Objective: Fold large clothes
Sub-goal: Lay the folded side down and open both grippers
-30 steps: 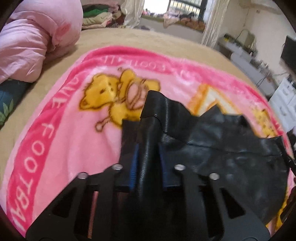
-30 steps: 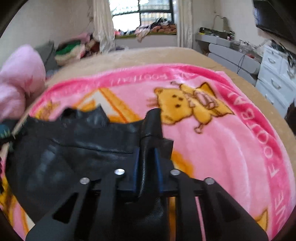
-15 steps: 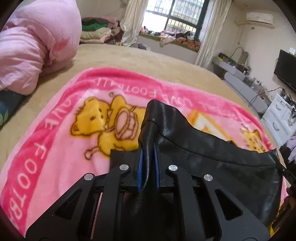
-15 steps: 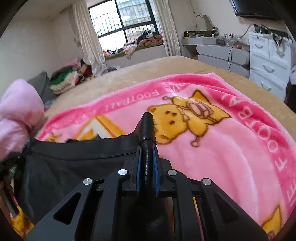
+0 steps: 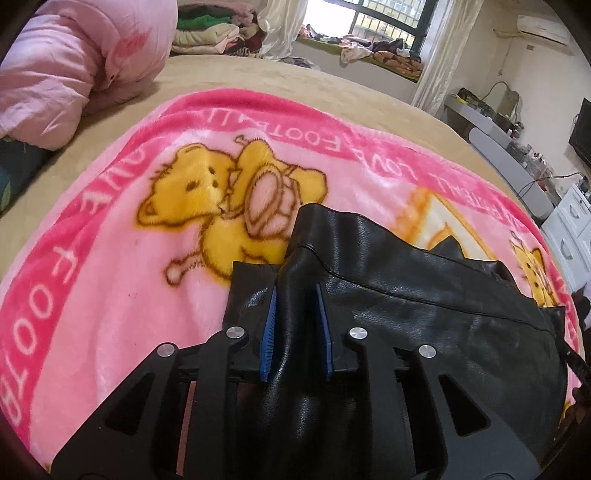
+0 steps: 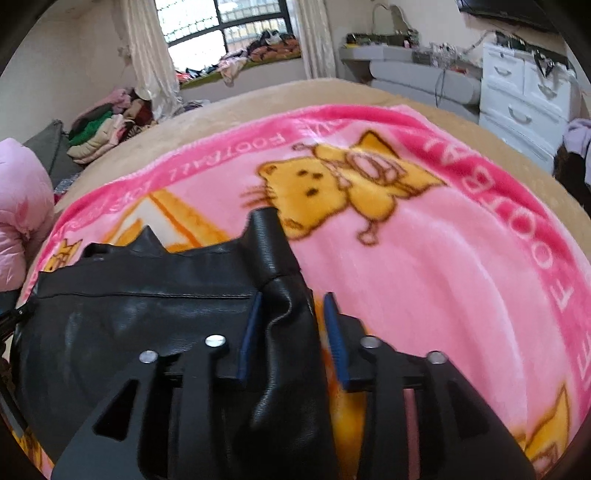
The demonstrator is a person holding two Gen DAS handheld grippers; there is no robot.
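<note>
Release step of a fold: the left gripper (image 5: pixel 295 314) and right gripper (image 6: pixel 293 325) have just been opening, their narrowly parted blue pads slack around the black leather garment (image 5: pixel 424 314) on the pink bear-print blanket (image 5: pixel 110 277). Next, withdraw both cleanly.

One black leather garment (image 5: pixel 424 317) lies on one pink blanket (image 5: pixel 110 280) spread over one tan bed (image 5: pixel 280 79). Two grippers are in view, the left gripper (image 5: pixel 295 325) and the right gripper (image 6: pixel 293 332), each with two blue-padded fingers. One pink quilt (image 5: pixel 70 62), one stack of folded clothes (image 5: pixel 210 31), one barred window (image 6: pixel 225 27) and one white chest of drawers (image 6: pixel 524 92) complete the room.
</note>
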